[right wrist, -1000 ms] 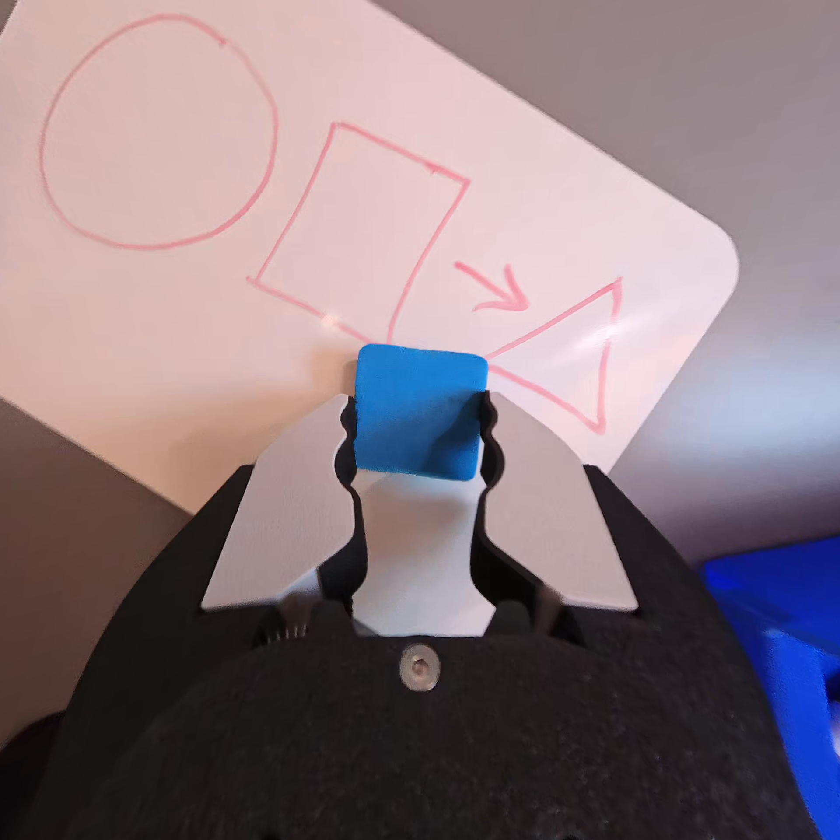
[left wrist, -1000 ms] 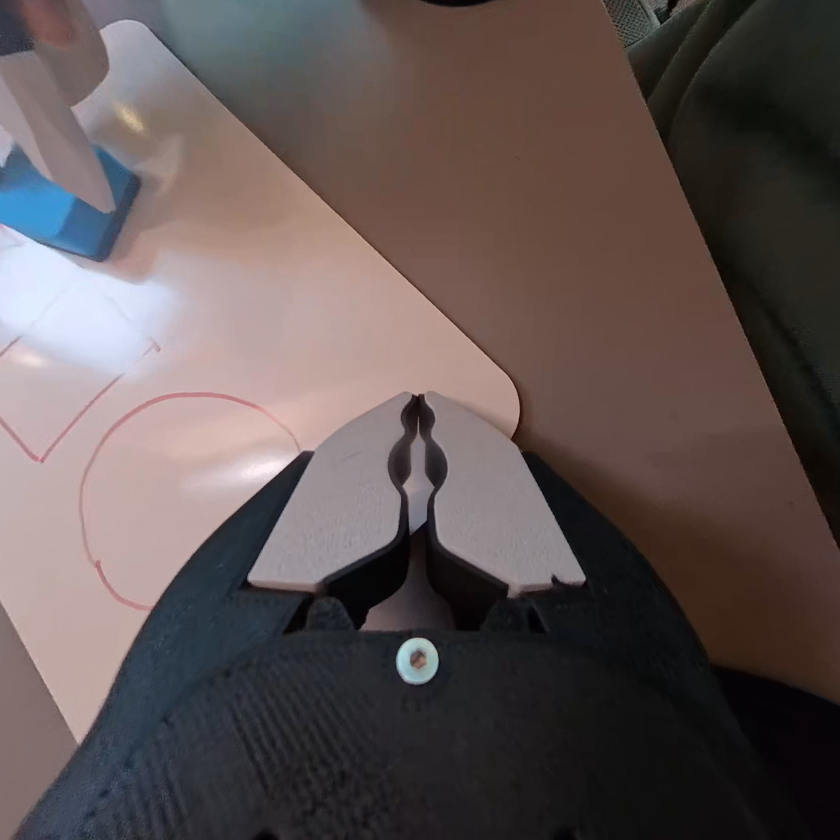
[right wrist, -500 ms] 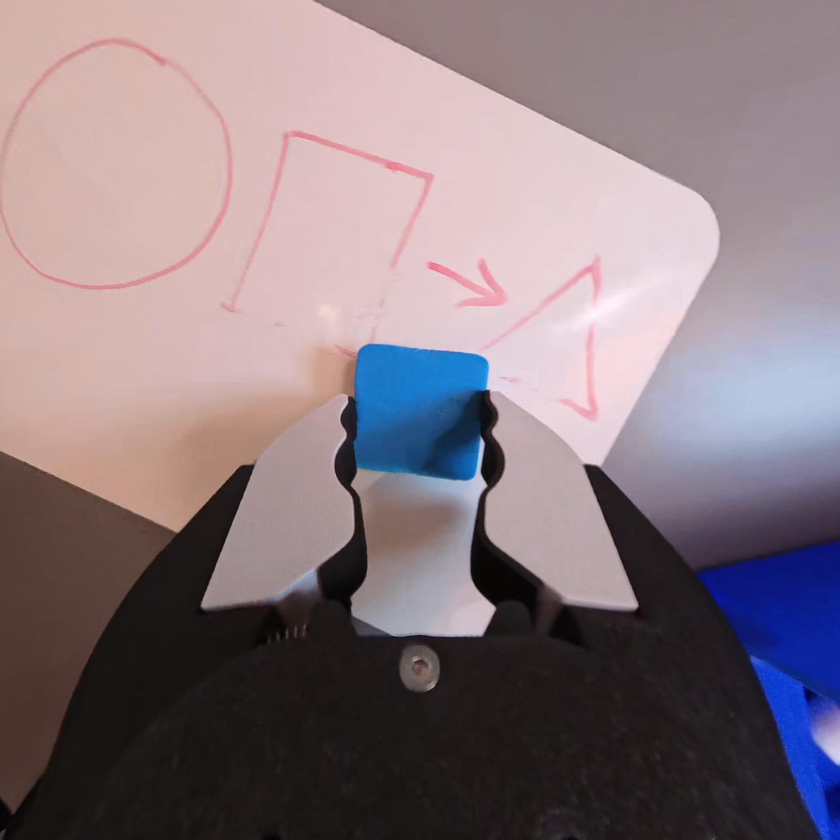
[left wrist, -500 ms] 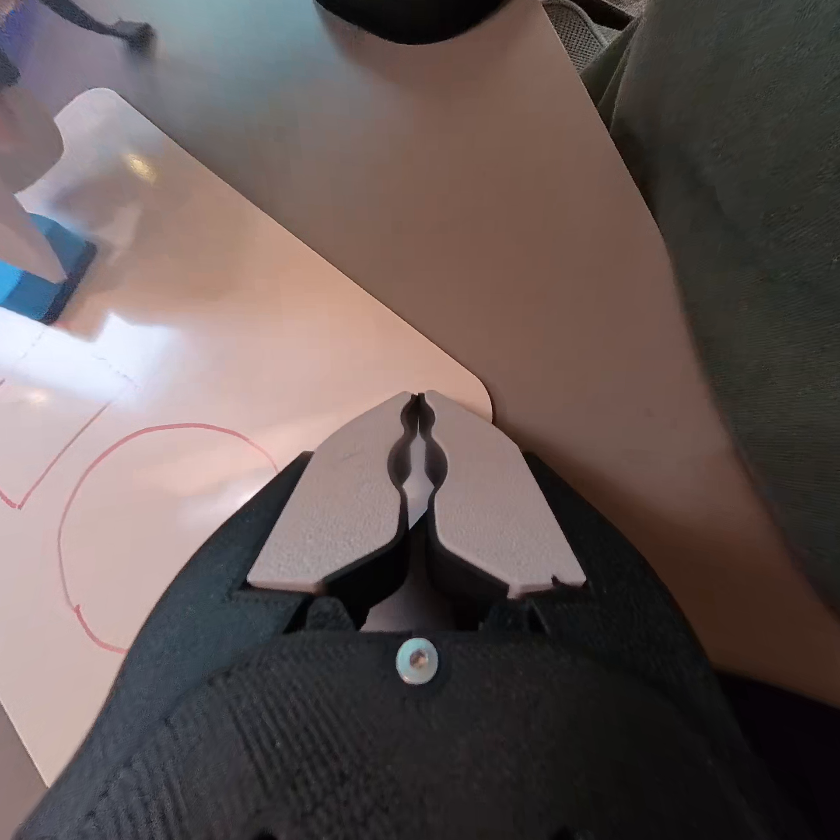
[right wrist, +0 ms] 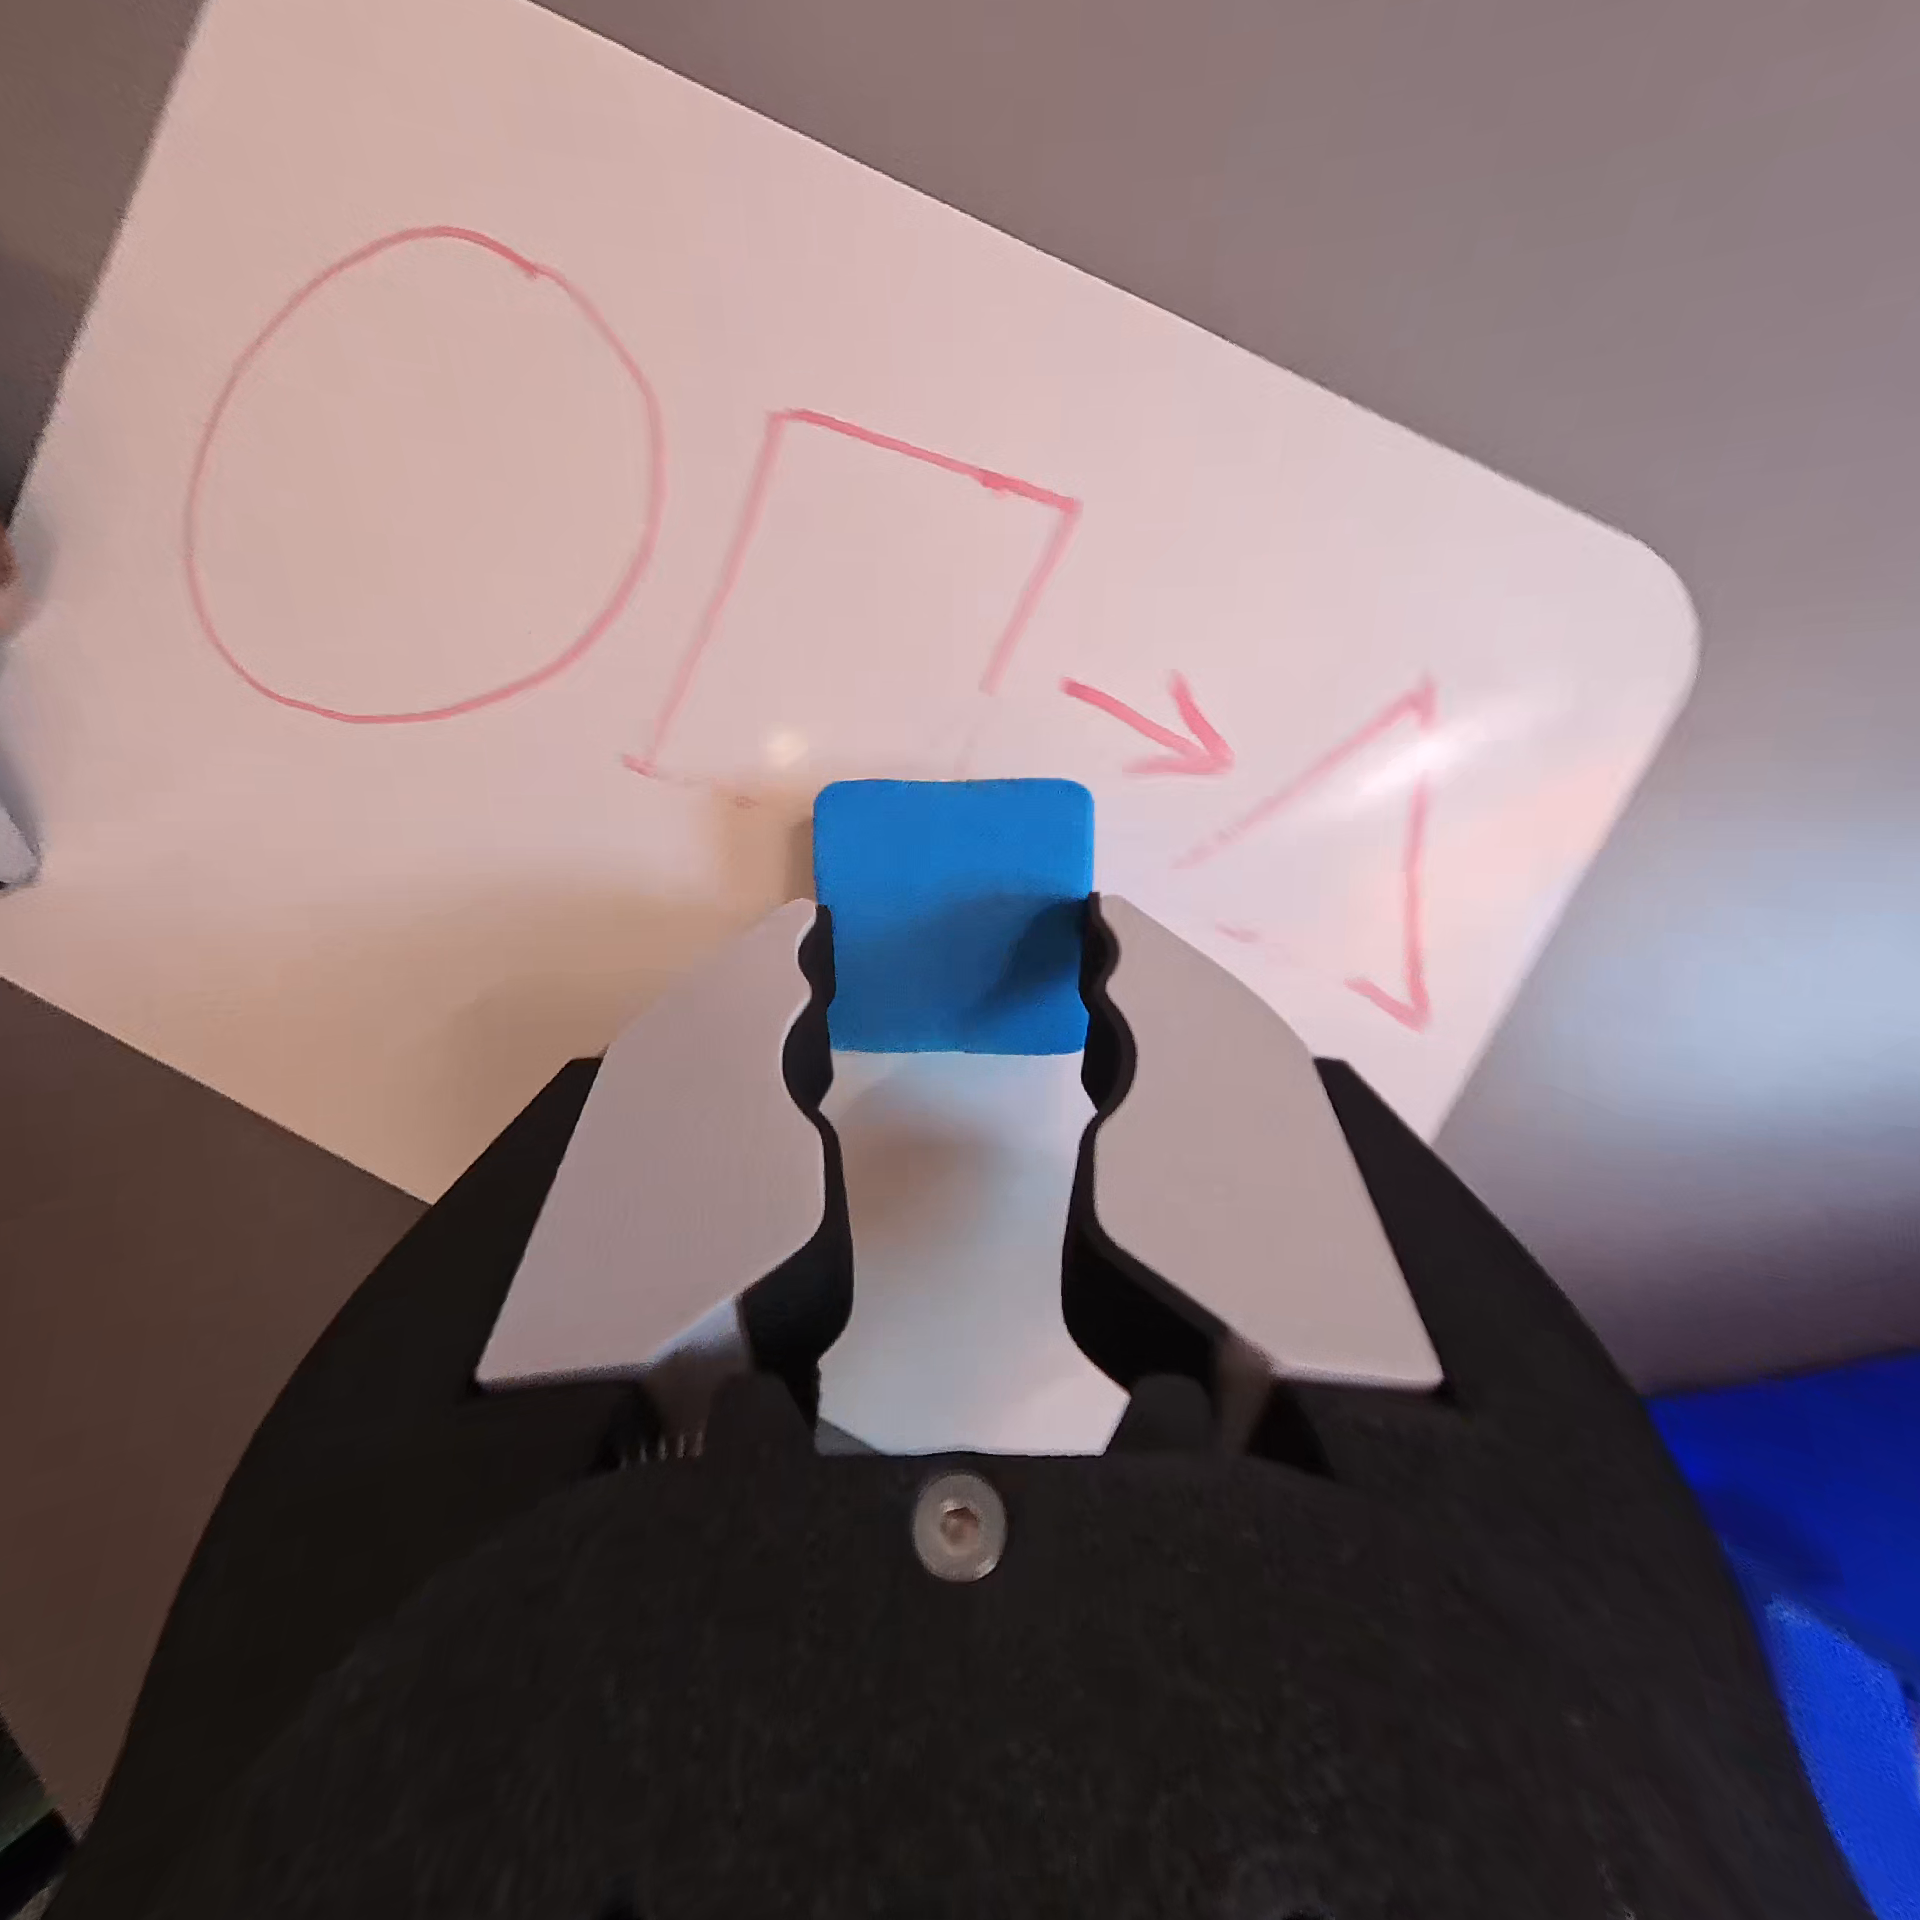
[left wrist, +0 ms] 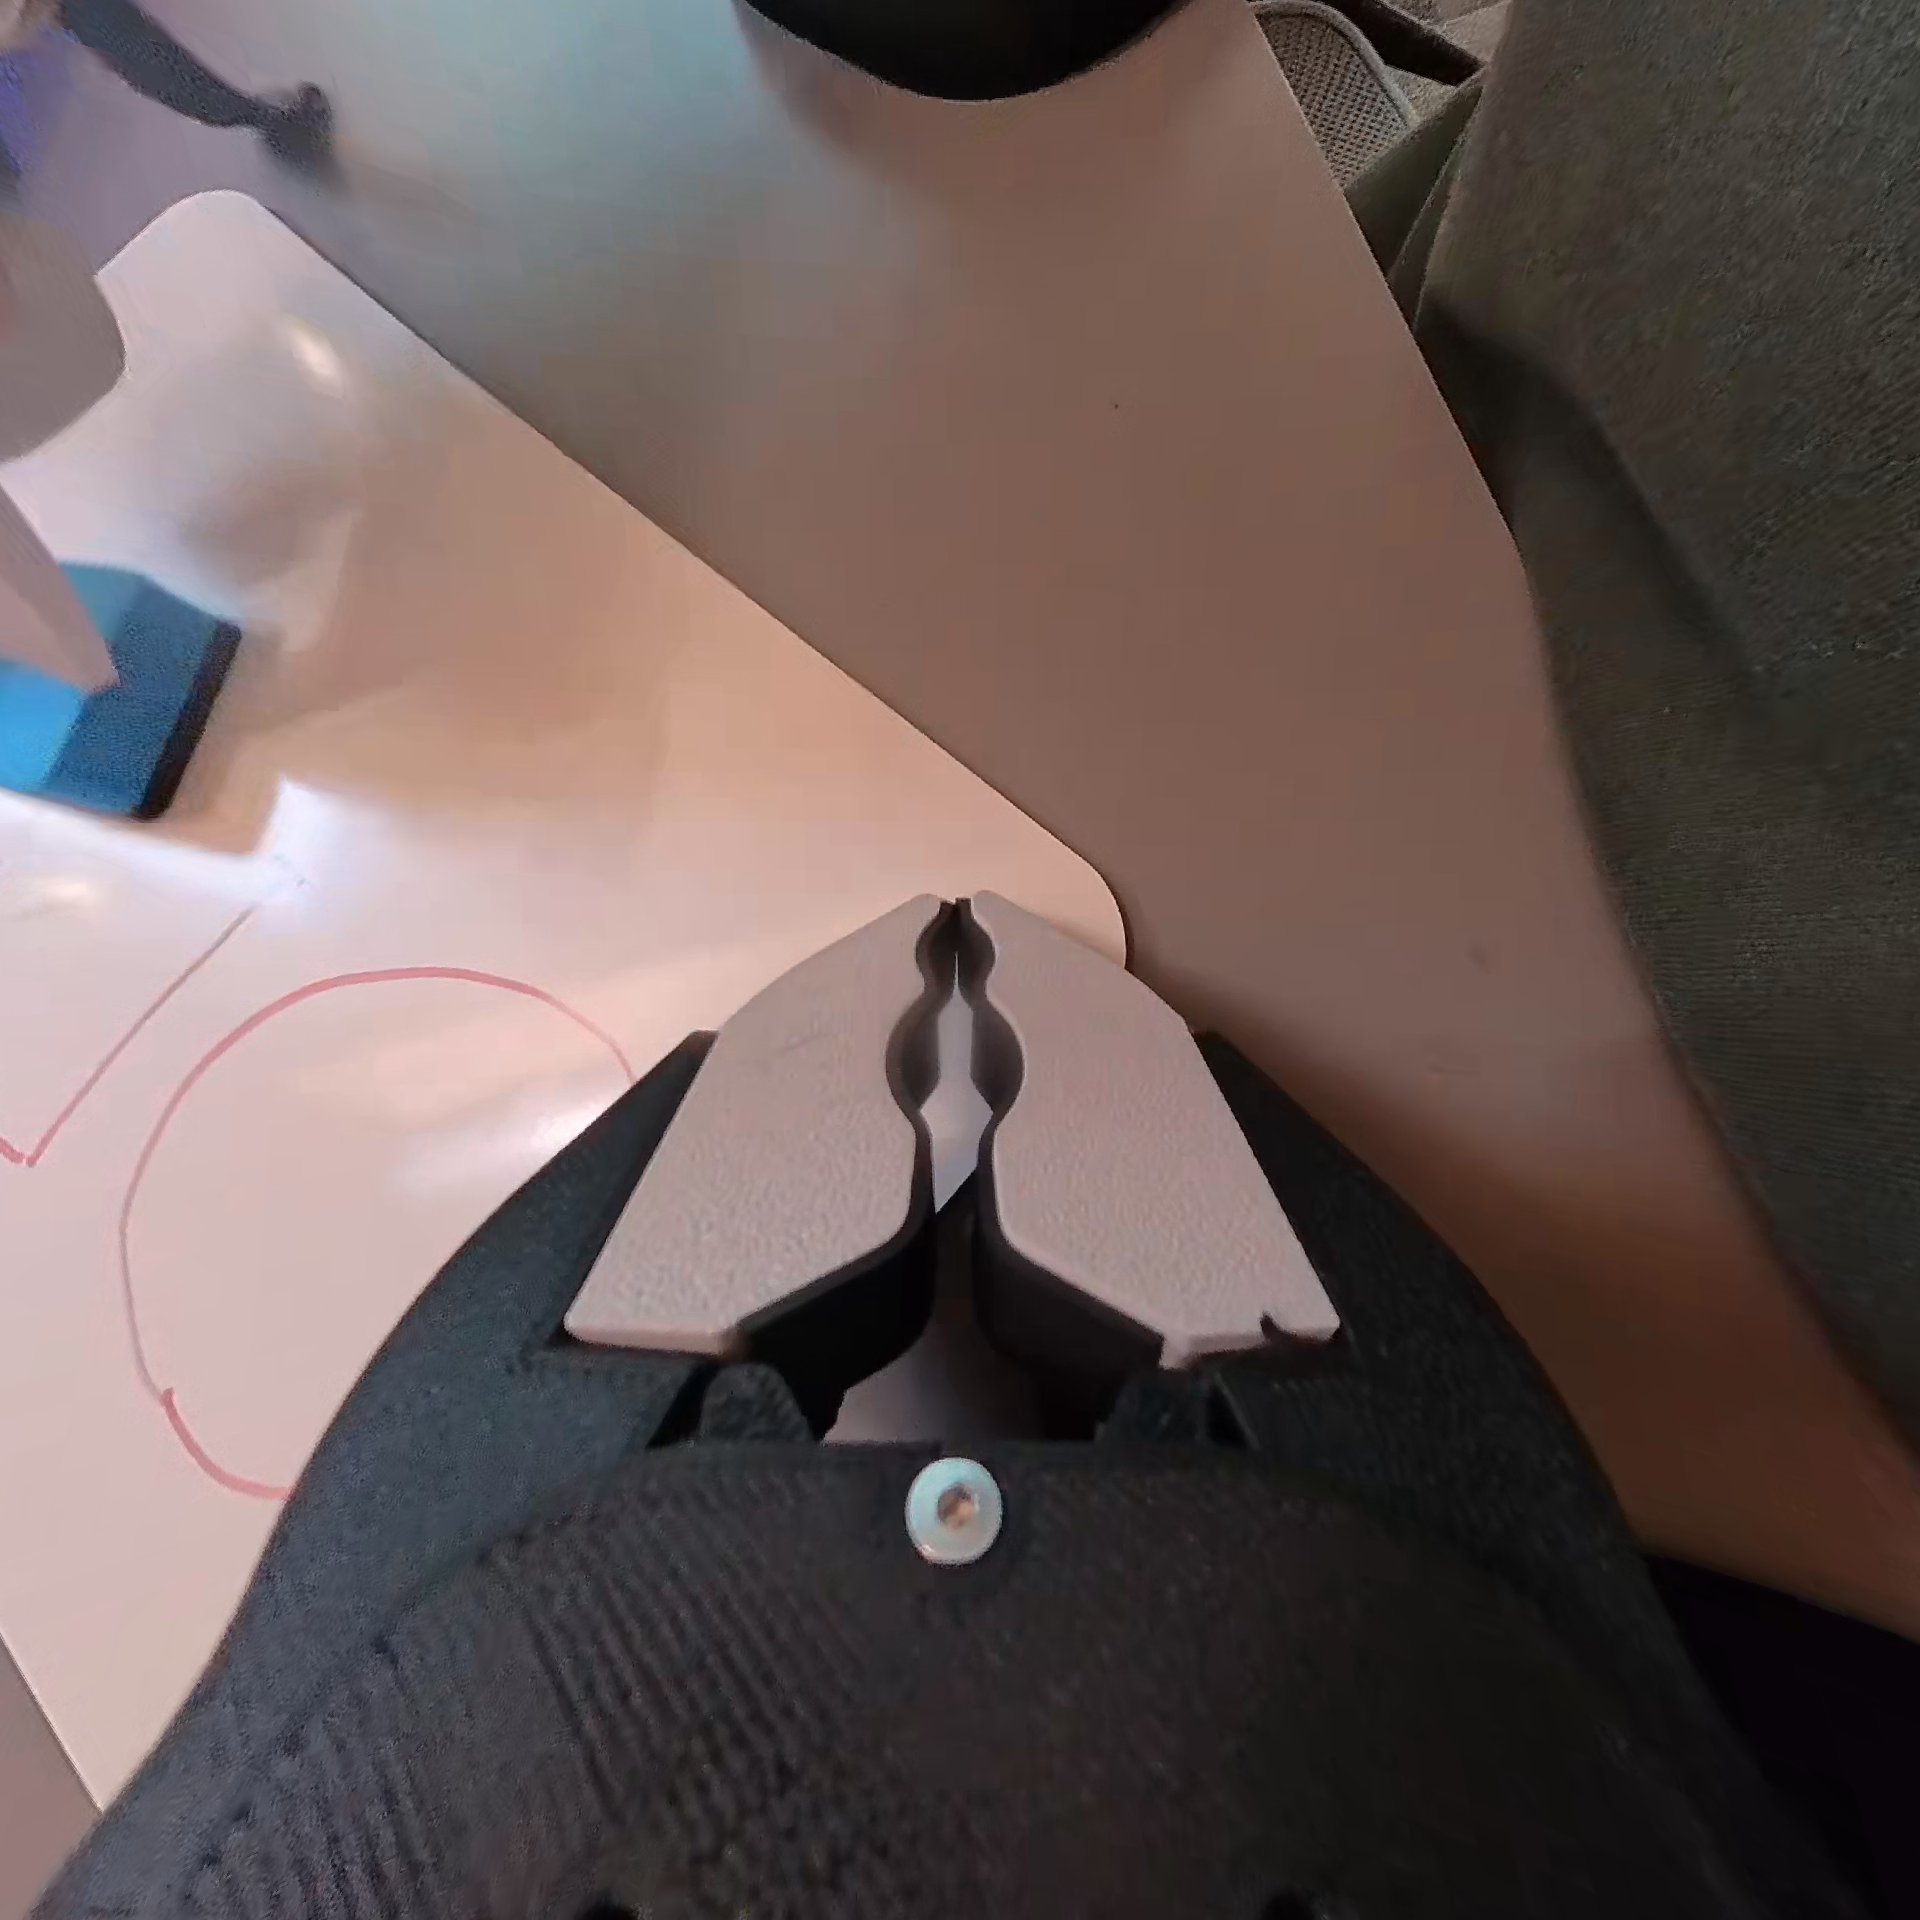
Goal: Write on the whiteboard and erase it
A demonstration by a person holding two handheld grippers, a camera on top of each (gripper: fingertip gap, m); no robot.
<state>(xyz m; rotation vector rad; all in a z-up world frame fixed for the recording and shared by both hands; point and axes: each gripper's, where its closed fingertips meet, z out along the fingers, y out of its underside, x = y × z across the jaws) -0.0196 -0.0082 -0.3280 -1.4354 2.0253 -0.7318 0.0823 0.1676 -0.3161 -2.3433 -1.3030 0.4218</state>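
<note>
A white whiteboard [right wrist: 935, 312] lies flat on the table, also in the left wrist view [left wrist: 540, 707]. It bears red drawings: a circle [right wrist: 426, 473], a square with its near side partly wiped [right wrist: 873, 582], a small arrow [right wrist: 1153, 727] and a triangle with gaps [right wrist: 1351, 842]. My right gripper [right wrist: 951, 914] is shut on a blue eraser [right wrist: 951, 914] that rests on the board near the square's lower edge; the eraser also shows in the left wrist view [left wrist: 114, 707]. My left gripper [left wrist: 961, 914] is shut and empty, pressing on the board's near corner.
The table [left wrist: 1039, 416] is beige-grey. A person's dark green clothing [left wrist: 1714, 520] fills the right of the left wrist view. A dark object [left wrist: 935, 42] sits at the table's far edge. A blue box [right wrist: 1818, 1558] stands at the right wrist view's lower right. The gap from one gripper's tips to the other's is roughly 20 cm.
The eraser has slid across the board. The square's near side and part of the triangle's near side are wiped. The left gripper stays shut on the corner.
</note>
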